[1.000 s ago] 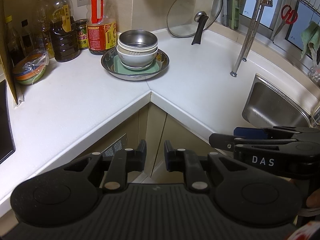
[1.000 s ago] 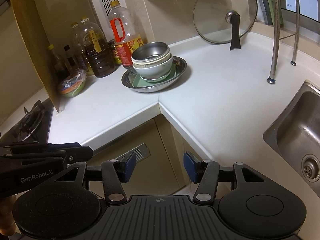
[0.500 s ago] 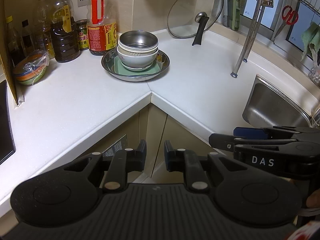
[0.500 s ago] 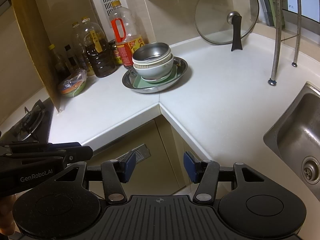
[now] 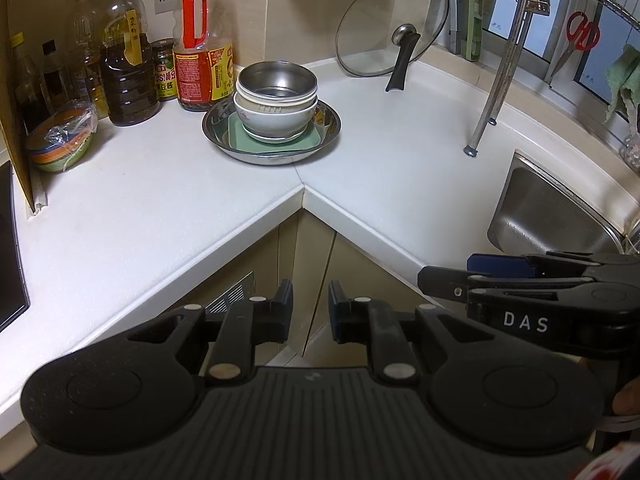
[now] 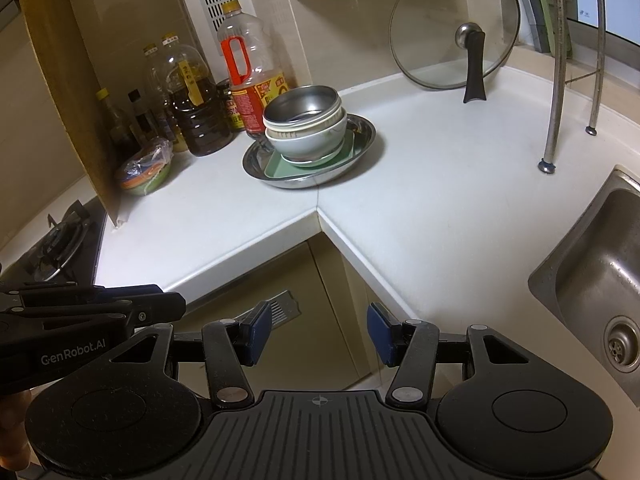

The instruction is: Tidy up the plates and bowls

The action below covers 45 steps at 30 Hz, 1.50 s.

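Left tongs (image 5: pixel 310 306): hung over the cabinet below the tabletop's inner corner, a narrow gap between the jaws, nothing in it
Right tongs (image 6: pixel 316 334): held beside the left ones, spread about halfway, jaws empty
Blue pads (image 6: pixel 256 332): faced each other across open air in the right view
Tabletop (image 5: pixel 160 208): white, L-shaped, bare in front of the tongs
Steel plate (image 5: pixel 330 136): sat at the back of the tabletop's corner, well apart from both tongs
Green plate (image 5: pixel 240 136): square, lay inside the steel plate
Bowls (image 5: pixel 276 118): white ones stacked on the green plate
Steel bowl (image 5: pixel 276 80): nested on top of the white bowls, upright
Oil bottles (image 5: pixel 202 52): stood in a row just behind and left of the stack, against the wall
Wrapped bowls (image 5: pixel 60 144): coloured, in a clear bag, left of the bottles
Glass lid (image 5: pixel 392 20): leaned against the wall right of the stack, black handle facing out
Sink (image 6: pixel 592 280): steel, at the right edge, its drain visible in the right view
Rack leg (image 5: pixel 486 120): stood on the tabletop between the lid and the sink
Stove (image 6: pixel 56 236): at the far left in the right view
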Each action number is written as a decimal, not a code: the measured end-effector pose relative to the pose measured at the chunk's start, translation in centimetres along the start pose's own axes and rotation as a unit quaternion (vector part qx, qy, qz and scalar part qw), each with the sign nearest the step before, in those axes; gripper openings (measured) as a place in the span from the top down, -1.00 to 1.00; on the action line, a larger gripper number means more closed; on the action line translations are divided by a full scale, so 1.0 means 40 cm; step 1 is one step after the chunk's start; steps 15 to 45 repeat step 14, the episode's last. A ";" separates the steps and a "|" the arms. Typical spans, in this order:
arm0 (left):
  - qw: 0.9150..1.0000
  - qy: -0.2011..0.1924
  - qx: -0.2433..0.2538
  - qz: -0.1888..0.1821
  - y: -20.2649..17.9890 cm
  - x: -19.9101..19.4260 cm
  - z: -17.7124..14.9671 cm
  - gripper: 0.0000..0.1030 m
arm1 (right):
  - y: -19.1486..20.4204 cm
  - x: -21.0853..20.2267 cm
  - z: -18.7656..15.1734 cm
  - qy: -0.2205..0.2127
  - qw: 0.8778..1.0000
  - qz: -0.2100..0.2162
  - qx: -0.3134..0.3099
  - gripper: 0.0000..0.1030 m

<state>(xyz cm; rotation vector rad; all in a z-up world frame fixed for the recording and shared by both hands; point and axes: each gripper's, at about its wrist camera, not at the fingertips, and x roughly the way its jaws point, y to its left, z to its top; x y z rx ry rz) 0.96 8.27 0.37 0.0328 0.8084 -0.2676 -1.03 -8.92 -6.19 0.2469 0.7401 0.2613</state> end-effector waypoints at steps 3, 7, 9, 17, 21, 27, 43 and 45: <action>1.000 0.000 0.000 -0.001 0.001 0.001 0.002 0.69 | -0.001 0.003 0.003 0.001 1.000 0.000 0.000 -0.03; 1.000 -0.003 -0.001 -0.003 0.002 0.002 0.005 0.69 | -0.003 0.007 0.008 0.001 1.000 0.000 0.000 -0.03; 1.000 -0.005 -0.001 0.000 0.001 0.003 0.009 0.69 | -0.001 0.007 0.007 0.001 1.000 -0.001 0.000 -0.03; 1.000 0.010 -0.012 -0.002 0.005 0.031 0.024 0.68 | -0.020 0.031 0.027 0.006 1.000 0.001 -0.002 -0.03; 1.000 0.010 -0.012 -0.002 0.005 0.031 0.024 0.68 | -0.020 0.031 0.027 0.006 1.000 0.001 -0.002 -0.03; 1.000 0.010 -0.012 -0.002 0.005 0.031 0.024 0.68 | -0.020 0.031 0.027 0.006 1.000 0.001 -0.002 -0.03; 1.000 0.010 -0.012 -0.002 0.005 0.031 0.024 0.68 | -0.020 0.031 0.027 0.006 1.000 0.001 -0.002 -0.03; 1.000 0.010 -0.012 -0.002 0.005 0.031 0.024 0.68 | -0.020 0.031 0.027 0.006 1.000 0.001 -0.002 -0.03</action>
